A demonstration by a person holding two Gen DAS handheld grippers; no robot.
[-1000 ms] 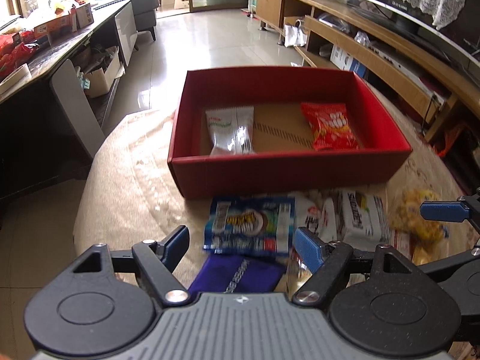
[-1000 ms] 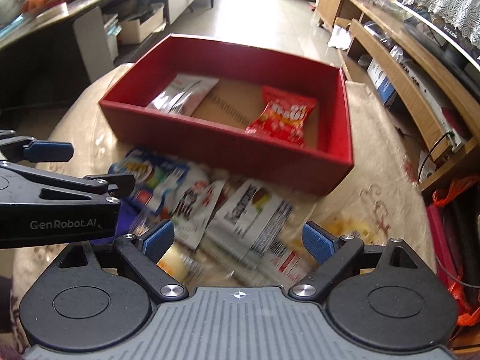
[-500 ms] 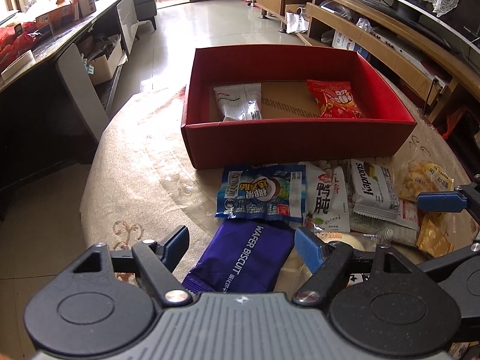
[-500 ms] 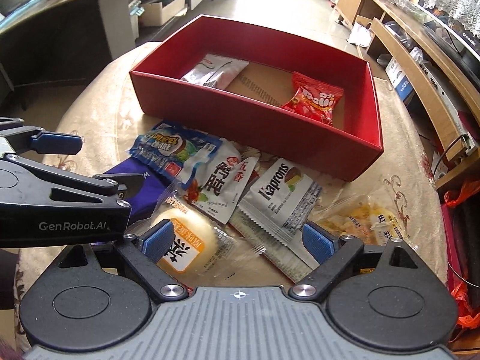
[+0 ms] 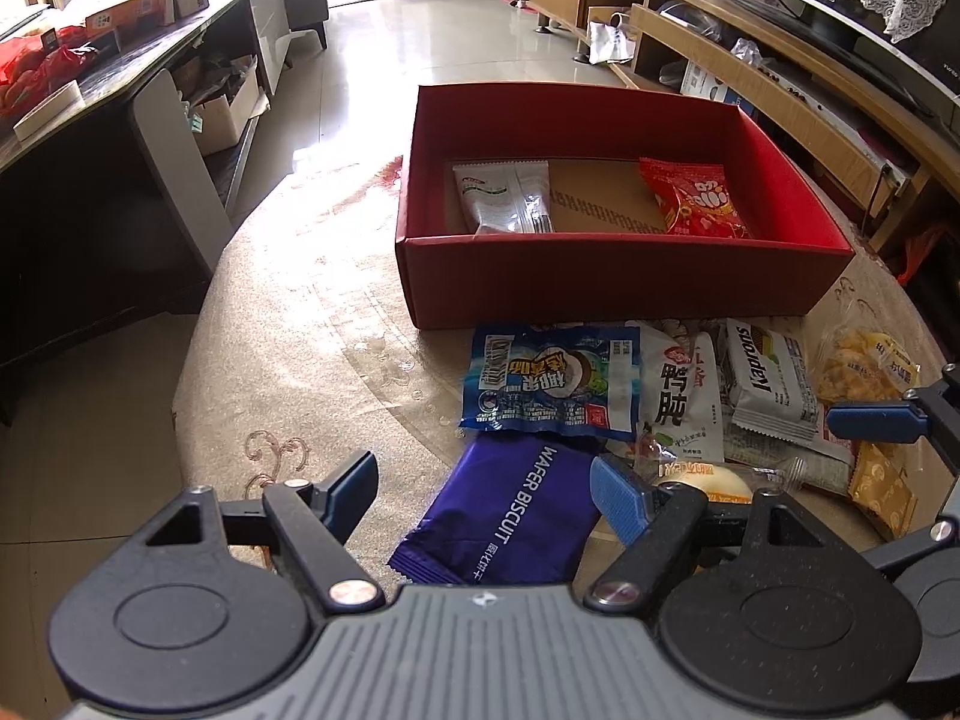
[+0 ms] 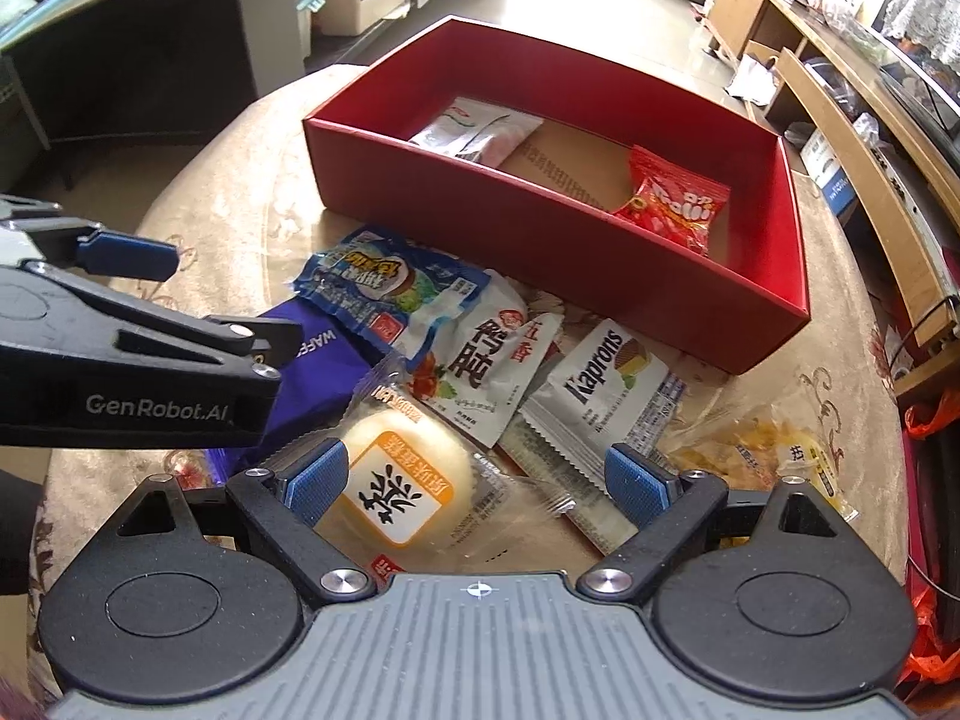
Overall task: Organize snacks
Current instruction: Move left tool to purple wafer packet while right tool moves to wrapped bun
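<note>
- Left claw (image 5: 483, 495) spread about halfway, pinching nothing, tilted steeply down over the near end of the snack heap.
- Between its fingers, lower down: purple wafer pack (image 5: 516, 510), long axis running away from the claw and leaning slightly right; right fingertip (image 5: 618, 495) overlapping the pack's right edge in view, contact unclear.
- Just ahead of the wafer: blue pack (image 5: 552, 384), long axis crosswise to the claw.
- Right claw (image 6: 477, 480) spread wide, holding nothing, also pitched steeply down.
- Between its fingers: round bun (image 6: 399, 480) in clear wrap, nearer the left fingertip (image 6: 318, 480), which overlaps it; whether touching, cannot tell.
- Ahead of the right claw: white pack (image 6: 483, 366) with black characters, long axis pointing away and a little right; just right of it, Kaprons pack (image 6: 606, 396), long axis slanting up-right toward the box.
- Off to the right claw's right: yellow snack bag (image 6: 762, 450), partly hidden by the finger.
- Left claw also seen from the right camera, at left, above the wafer.
- Farther ahead of both claws: red box (image 6: 798, 276), long axis crosswise, on the round table (image 5: 288, 312).
- Inside the box: silver pack (image 5: 510, 195) at left, long axis pointing away; red pack (image 5: 696, 198) at right; bare cardboard between them.
</note>
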